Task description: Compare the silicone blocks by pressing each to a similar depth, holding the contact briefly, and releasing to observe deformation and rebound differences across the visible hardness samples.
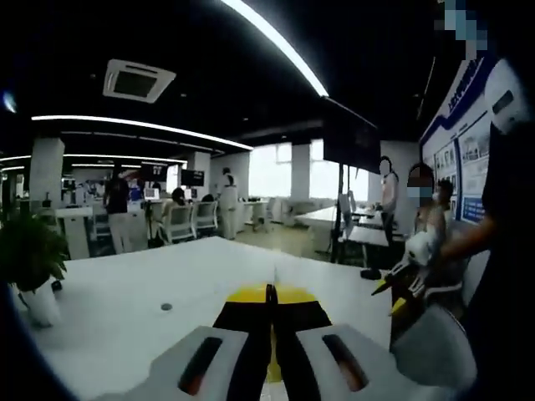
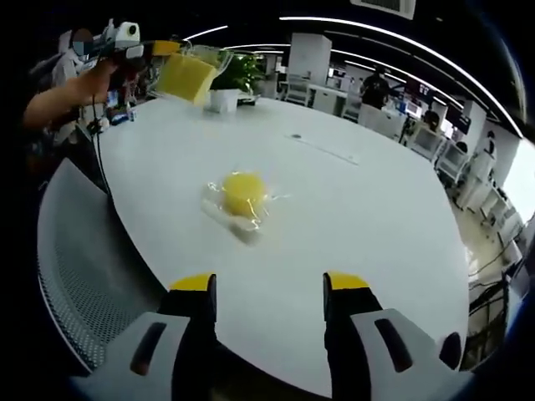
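Hand-held gripper point(image 2: 269, 288) short of silicone block point(image 2: 242, 194)

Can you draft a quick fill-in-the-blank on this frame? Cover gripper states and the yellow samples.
1. In the right gripper view, the right gripper has its fingers ____, with nothing between them.
2. The left gripper is shut on a flat ____ sample.
3. The round yellow block sits in a clear wrapper on the ____ table.
4. A potted ____ stands at the table's far edge.

Missing words: open; yellow; white; plant
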Available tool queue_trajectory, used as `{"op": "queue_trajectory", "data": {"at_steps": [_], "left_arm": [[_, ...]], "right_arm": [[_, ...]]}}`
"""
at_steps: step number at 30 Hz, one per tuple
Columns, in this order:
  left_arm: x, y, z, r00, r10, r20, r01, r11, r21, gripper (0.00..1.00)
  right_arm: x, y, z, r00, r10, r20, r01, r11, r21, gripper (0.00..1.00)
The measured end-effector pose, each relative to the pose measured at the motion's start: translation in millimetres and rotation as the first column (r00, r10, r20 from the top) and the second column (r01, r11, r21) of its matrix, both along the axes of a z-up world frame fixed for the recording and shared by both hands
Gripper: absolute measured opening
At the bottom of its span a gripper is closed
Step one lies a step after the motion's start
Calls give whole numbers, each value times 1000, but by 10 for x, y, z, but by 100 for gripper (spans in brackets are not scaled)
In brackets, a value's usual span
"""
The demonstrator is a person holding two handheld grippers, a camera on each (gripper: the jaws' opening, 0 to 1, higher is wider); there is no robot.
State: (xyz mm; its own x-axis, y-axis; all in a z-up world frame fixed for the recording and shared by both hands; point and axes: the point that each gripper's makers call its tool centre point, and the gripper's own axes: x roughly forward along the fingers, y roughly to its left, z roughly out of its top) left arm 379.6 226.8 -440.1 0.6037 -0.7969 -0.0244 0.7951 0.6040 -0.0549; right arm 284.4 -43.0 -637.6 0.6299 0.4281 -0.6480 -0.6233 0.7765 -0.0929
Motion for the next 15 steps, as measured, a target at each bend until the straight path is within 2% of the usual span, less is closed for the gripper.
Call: {"op": "queue_trajectory", "data": {"at_steps": [7,15], "left_arm": [[-27,-131,138,998,-46,37,46,999,12,0],[-61,-260,356,992,-105,71,106,994,-5,0]], "right_arm": [[7,62,14,1000,30,-8,-30,1000,5,44],[65,153,142,997,78,7,-78,997,14,45]]}}
